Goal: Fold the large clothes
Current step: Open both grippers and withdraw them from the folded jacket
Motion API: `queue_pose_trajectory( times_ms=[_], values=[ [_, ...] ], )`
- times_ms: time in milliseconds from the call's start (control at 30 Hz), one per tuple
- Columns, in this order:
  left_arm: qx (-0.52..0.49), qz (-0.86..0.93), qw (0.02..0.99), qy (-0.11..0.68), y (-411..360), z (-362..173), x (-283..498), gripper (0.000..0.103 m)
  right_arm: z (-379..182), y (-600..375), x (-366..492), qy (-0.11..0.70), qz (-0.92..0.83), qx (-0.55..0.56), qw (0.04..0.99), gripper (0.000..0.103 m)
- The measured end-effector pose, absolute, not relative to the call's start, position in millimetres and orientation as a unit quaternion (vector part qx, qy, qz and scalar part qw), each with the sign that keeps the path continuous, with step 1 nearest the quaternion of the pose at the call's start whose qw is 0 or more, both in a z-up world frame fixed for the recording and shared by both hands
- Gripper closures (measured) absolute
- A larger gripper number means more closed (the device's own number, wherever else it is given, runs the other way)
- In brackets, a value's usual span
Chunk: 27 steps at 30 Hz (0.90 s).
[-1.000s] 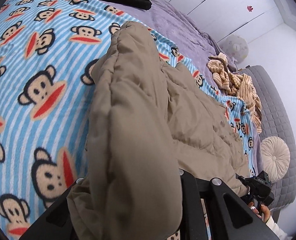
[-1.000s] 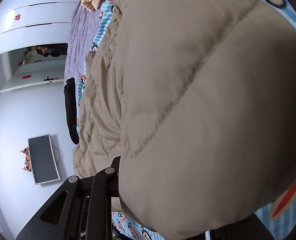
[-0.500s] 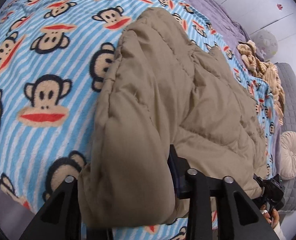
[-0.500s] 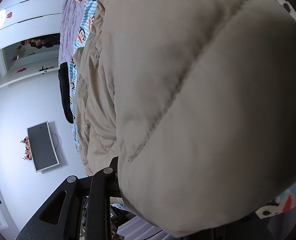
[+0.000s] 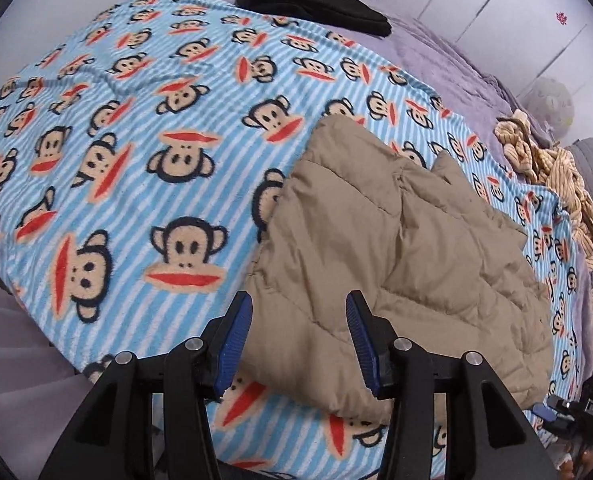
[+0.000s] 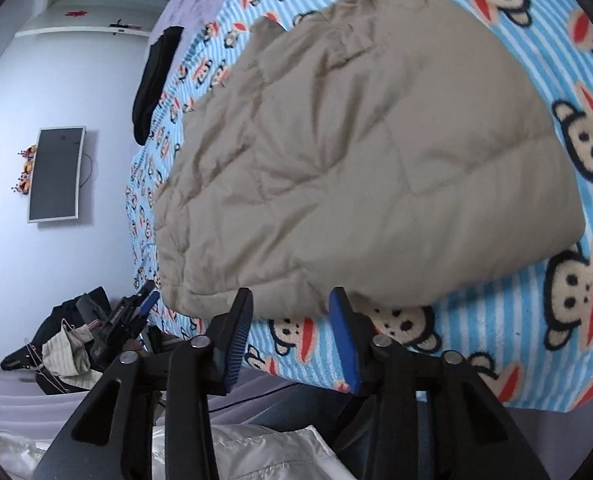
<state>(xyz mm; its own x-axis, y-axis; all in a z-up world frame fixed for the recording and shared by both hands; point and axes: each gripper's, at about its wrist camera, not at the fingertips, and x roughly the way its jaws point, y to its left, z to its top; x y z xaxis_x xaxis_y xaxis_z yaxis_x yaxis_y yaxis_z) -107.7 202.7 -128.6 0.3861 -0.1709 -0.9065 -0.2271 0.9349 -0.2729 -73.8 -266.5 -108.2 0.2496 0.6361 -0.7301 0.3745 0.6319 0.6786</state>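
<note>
On the bed: folded tan quilted puffer jacket (image 5: pixel 396 264) lying on blue striped monkey-print fleece blanket (image 5: pixel 108 184) | left tongs (image 5: pixel 298 340) apart, empty | right tongs (image 6: pixel 290 334) apart, empty | advice: regrip the near hem at both corners, fold evenly across, press out trapped air.

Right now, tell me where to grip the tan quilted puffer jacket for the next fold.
Grip the tan quilted puffer jacket at its thick near hem, coming in level from the bed's near edge. That rounded edge overhangs the monkey-print striped blanket facing both open grippers, left and right, so fingers can likely straddle it.
</note>
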Motion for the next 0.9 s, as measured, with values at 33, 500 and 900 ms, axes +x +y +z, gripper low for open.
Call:
queue_pose_trajectory(
  times_ms=[33, 500, 900],
  values=[
    [-0.168, 0.017, 0.811, 0.56, 196, -135, -100, 0.052, -105, -269, -73, 0.598, 0.087, 0.416, 0.679, 0.063],
    [-0.091, 0.04, 0.768, 0.632, 163, -168, -81, 0.051, -138, -309, -83, 0.637, -0.056, 0.379, 0.669, 0.062],
    [-0.08, 0.03, 0.767, 0.636, 130, -136, -108, 0.023, -100, -293, -96, 0.631, -0.056, 0.351, 0.689, 0.051]
  ],
)
